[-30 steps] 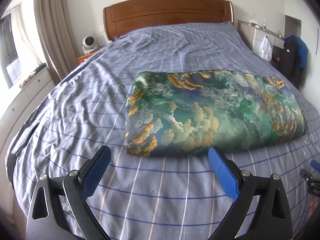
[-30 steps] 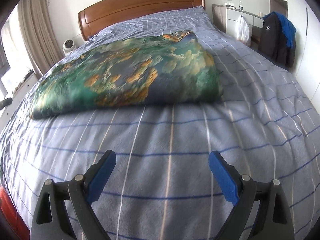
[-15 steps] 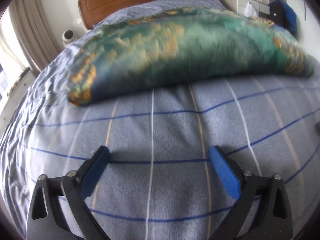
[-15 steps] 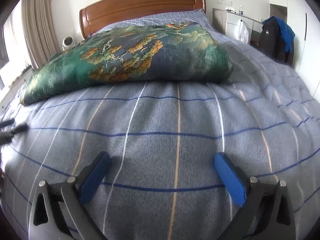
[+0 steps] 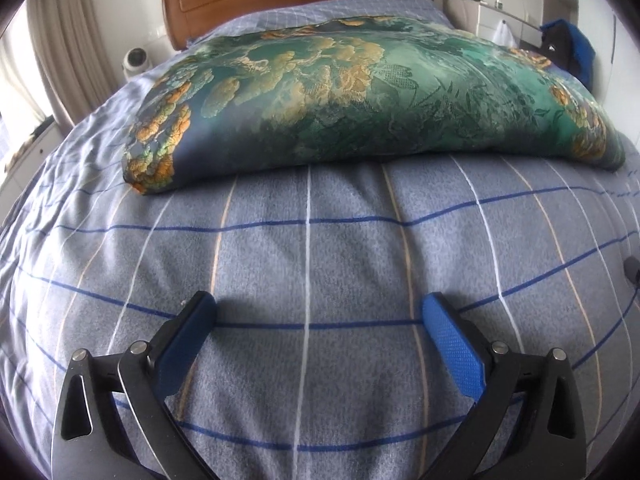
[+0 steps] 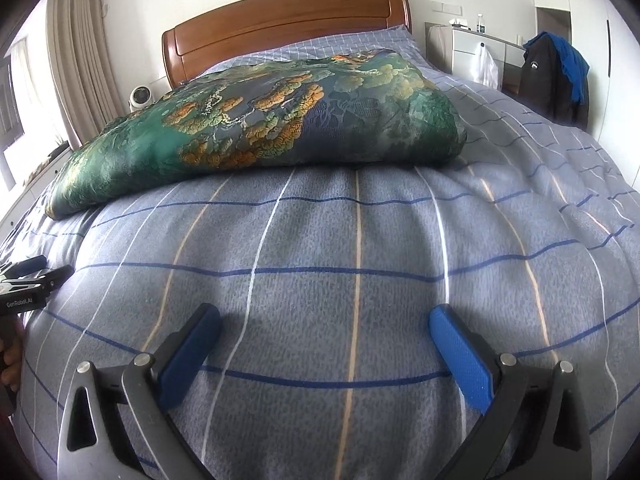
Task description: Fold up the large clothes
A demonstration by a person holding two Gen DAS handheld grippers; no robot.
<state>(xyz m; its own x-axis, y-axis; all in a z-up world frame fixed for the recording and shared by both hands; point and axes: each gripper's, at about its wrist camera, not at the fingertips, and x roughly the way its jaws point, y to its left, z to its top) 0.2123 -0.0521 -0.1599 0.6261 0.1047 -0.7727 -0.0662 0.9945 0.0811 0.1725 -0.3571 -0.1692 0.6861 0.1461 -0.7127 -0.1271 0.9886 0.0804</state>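
A bed covered in a grey-blue checked sheet filled both views, with a brown wooden headboard at its far end. Across the middle of the bed lay the folded garment, a glossy green cloth printed with orange and gold cloud shapes, resting flat on the sheet and well ahead of both grippers.

The left wrist view showed the garment almost square-on, its near left corner and its right end both in sight. The right wrist view saw it from further right, so the thick folded right end bulged nearest while the left end tapered away toward the bed's edge. Only the right wrist view took in the curtain in full, the white drawers, and the left gripper's own body low at the left margin, just over the sheet. A dark jacket with blue cloth hung at the right in both views, and a small white fan stood left of the headboard.

The left gripper had its blue-padded fingers spread wide, holding nothing, close above the bare sheet. The right gripper likewise stood wide apart, its fingers empty and low over the sheet, short of the garment.
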